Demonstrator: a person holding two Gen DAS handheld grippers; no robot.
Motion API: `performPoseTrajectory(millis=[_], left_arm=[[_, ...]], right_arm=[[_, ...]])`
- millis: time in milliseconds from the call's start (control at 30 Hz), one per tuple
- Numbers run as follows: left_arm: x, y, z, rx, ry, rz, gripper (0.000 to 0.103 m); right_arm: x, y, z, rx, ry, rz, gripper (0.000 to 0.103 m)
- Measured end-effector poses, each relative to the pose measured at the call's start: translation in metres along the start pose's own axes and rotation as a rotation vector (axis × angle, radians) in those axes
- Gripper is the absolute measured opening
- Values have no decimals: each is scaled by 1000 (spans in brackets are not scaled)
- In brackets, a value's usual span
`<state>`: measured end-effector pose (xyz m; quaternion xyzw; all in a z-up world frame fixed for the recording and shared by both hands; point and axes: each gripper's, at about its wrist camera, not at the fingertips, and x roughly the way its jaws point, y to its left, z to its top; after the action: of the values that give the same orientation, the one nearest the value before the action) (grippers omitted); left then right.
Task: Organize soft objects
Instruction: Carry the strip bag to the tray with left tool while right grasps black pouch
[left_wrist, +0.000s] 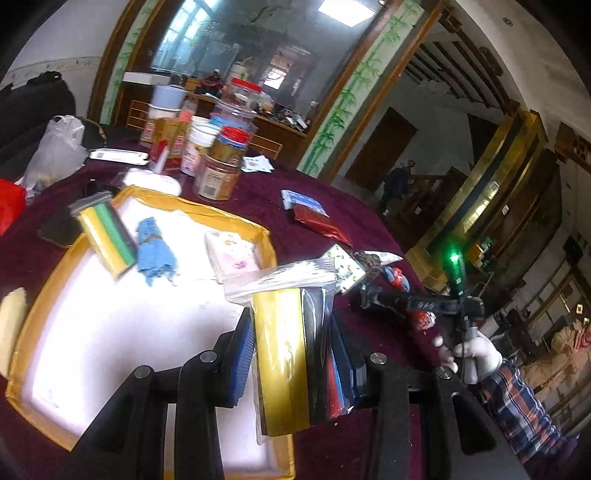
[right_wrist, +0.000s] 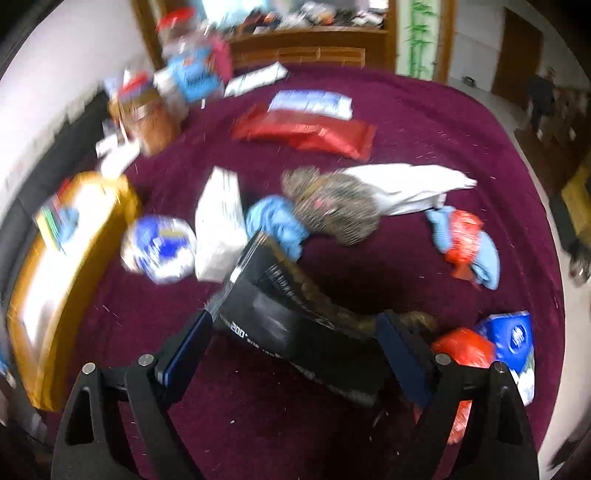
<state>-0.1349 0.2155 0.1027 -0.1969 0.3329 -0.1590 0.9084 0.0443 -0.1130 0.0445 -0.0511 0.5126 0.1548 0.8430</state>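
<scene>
My left gripper is shut on a clear zip bag of yellow and black sponges, held upright over the near edge of the yellow-rimmed white tray. In the tray lie a yellow-green sponge pack, a blue cloth and a tissue pack. My right gripper points down at the purple cloth with its jaws wide around a black packet. Blur hides whether the pads touch it. Just beyond lie a blue cloth and a speckled bundle.
Jars and boxes crowd the table's far side. Red and blue-white packets, a white pack, a white bag and a red-and-blue bundle lie scattered. A gloved hand is at right.
</scene>
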Motion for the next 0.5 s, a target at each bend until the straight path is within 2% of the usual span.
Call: performPoseTrajectory(millis=[100, 133, 200, 233, 267, 367, 500], left_arm=[[-12, 10, 2, -18, -11, 22, 42], [-15, 15, 2, -22, -15, 32, 42], [-20, 22, 3, -32, -23, 43, 42], [-21, 27, 3, -43, -25, 43, 42], [-21, 29, 3, -51, -25, 40, 42], [-21, 34, 2, -65, -25, 37, 42], [-27, 39, 1, -60, -33, 50, 42]], right_arm=[[12, 10, -10, -26, 73, 5, 78], [12, 15, -16, -52, 68, -30, 75], [5, 19, -24, -41, 55, -67, 59], [0, 17, -26, -6, 45, -63, 43], [-6, 13, -28, 43, 34, -27, 37], [-34, 5, -37, 130, -32, 28, 33], [-64, 17, -43, 139, -91, 63, 33]])
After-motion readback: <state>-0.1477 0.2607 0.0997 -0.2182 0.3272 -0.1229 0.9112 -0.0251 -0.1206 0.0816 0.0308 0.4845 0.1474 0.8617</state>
